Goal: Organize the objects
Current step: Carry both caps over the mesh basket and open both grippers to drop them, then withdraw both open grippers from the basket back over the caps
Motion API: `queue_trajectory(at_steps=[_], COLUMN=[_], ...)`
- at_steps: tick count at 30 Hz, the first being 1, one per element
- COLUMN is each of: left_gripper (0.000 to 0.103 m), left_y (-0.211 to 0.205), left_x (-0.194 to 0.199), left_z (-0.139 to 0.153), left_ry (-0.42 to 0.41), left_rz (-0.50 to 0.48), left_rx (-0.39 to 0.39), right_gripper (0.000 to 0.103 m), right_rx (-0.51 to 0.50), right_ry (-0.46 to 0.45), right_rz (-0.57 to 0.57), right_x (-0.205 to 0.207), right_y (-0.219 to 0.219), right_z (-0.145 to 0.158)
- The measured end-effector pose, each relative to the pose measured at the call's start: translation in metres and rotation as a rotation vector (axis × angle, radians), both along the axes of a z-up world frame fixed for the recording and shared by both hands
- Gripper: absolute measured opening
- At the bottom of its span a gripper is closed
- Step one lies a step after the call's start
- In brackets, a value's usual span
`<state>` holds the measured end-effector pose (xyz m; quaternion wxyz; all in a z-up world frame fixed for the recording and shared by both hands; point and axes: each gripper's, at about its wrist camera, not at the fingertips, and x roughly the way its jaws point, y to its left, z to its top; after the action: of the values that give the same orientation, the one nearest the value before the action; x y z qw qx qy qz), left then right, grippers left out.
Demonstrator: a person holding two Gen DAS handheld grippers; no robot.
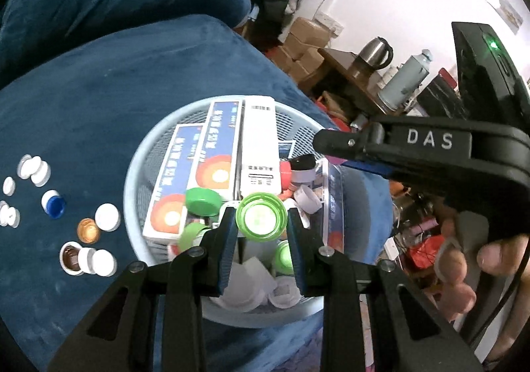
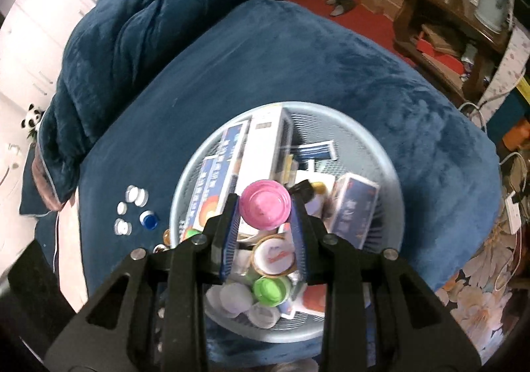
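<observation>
The left tongs (image 1: 261, 226) grip a green cap (image 1: 261, 217) and the right tongs (image 2: 265, 216) grip a pink cap (image 2: 265, 209), both over the basket (image 1: 132, 173); the loose caps (image 1: 106, 217) lie on the bed at nine o'clock, nearer the left hand.

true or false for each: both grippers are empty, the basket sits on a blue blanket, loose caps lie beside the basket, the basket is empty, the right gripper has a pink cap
1. Both grippers are empty. False: the left gripper holds a green cap, the right gripper a pink cap.
2. The basket sits on a blue blanket. True.
3. Loose caps lie on the blanket beside the basket. True.
4. The basket is empty. False: it holds boxes and caps.
5. The right gripper holds a pink cap. True.
</observation>
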<state>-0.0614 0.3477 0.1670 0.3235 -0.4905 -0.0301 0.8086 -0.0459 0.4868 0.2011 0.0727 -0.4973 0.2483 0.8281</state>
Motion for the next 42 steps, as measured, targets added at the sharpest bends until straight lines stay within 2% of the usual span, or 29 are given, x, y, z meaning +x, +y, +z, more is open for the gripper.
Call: queue_trajectory(at_steps=[2, 3, 5, 6, 7, 10, 11, 12, 14, 16, 19, 24, 42], left_gripper=[0.034, 0.048, 0.071, 0.077, 0.078, 0.08, 0.084, 0.094, 0.101, 0.101, 0.101, 0.101, 0.101], left_y=[-0.003, -0.005, -0.015, -0.02, -0.024, -0.039, -0.044, -0.048, -0.06, -0.068, -0.079, -0.095, -0.162], left_x=[-0.002, -0.004, -0.007, -0.008, -0.009, -0.015, -0.017, -0.018, -0.021, -0.025, -0.029, -0.035, -0.043], left_z=[-0.006, -0.007, -0.006, -0.004, -0.001, 0.004, 0.005, 0.004, 0.002, 0.0, -0.002, -0.005, -0.012], left_ry=[-0.017, -0.027, -0.034, -0.029, -0.023, -0.009, -0.006, -0.006, 0.001, 0.002, -0.007, -0.008, -0.045], left_rz=[0.013, 0.025, 0.061, 0.077, 0.093, 0.147, 0.169, 0.183, 0.217, 0.242, 0.275, 0.314, 0.426], left_rx=[0.002, 0.003, 0.022, 0.033, 0.038, 0.006, -0.022, -0.046, -0.094, -0.11, -0.129, -0.164, -0.189], right_gripper=[0.032, 0.033, 0.035, 0.042, 0.048, 0.053, 0.054, 0.059, 0.07, 0.084, 0.094, 0.103, 0.103], right_rx=[-0.004, -0.011, -0.013, -0.006, 0.001, 0.02, 0.024, 0.028, 0.044, 0.07, 0.102, 0.144, 0.231], right_ry=[0.001, 0.004, 0.018, 0.021, 0.023, 0.003, -0.008, -0.022, -0.049, -0.058, -0.062, -0.085, -0.111], right_rz=[-0.033, -0.046, -0.074, -0.087, -0.093, -0.085, -0.077, -0.067, -0.046, -0.024, 0.009, 0.068, 0.226], right_x=[0.002, 0.002, 0.005, 0.007, 0.007, 0.005, 0.003, 0.001, -0.001, -0.003, -0.006, -0.01, -0.027], right_y=[0.009, 0.012, 0.018, 0.019, 0.02, 0.017, 0.014, 0.012, 0.006, -0.001, -0.01, -0.027, -0.086], right_z=[-0.003, -0.003, 0.0, 0.001, 0.003, 0.002, 0.001, -0.001, -0.003, -0.003, -0.001, -0.002, -0.002])
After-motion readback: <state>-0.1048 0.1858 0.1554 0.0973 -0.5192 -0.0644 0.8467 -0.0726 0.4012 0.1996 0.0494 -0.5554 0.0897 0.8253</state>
